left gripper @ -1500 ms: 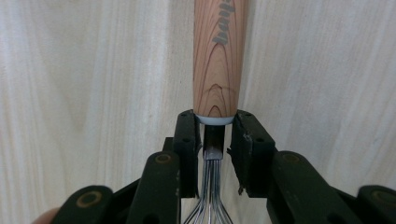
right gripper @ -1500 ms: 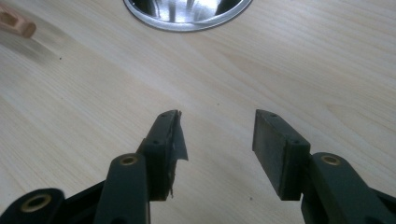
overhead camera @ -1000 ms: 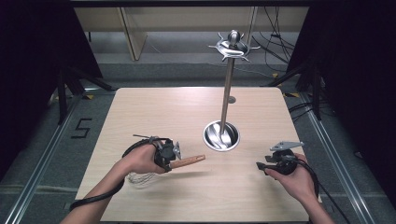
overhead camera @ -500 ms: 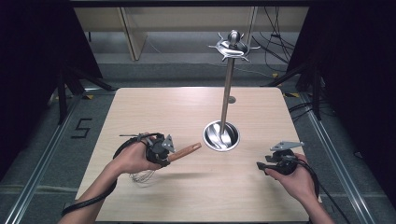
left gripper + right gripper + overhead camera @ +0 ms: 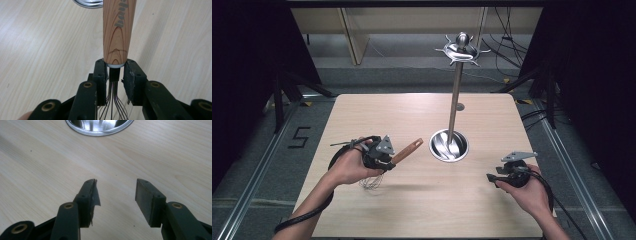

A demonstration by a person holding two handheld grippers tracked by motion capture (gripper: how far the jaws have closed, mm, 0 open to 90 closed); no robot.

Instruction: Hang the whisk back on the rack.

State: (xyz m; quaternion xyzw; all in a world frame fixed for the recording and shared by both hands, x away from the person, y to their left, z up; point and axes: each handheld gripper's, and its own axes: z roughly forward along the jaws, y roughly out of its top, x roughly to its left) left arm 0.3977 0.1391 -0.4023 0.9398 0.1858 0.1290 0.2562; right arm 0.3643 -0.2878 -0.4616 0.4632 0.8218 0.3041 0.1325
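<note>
We hold the whisk (image 5: pixel 388 162) in our left gripper (image 5: pixel 379 156), jaws clamped on the dark neck where the wooden handle meets the wires. Gripping there leaves the handle end free, which we judge suits hanging it on the utensil stand (image 5: pixel 455 100).

In the left gripper view the pads (image 5: pixel 100 75) press either side of the neck, just under the white collar. The handle (image 5: pixel 118 27) runs forward toward the stand's round steel base (image 5: pixel 88 3).

From the high view the whisk sits left of the stand's base (image 5: pixel 449 146), off the table (image 5: pixel 422 110), handle tilted up toward it and wire loops (image 5: pixel 372 181) hanging below our hand.

Our right gripper (image 5: pixel 507 172) rests right of the base, jaws apart, nothing between them.

The stand's hooked crown (image 5: pixel 461 49) sits high on its pole. The pole rises between the whisk and the far hooks, so the near-side hooks look easiest.
</note>
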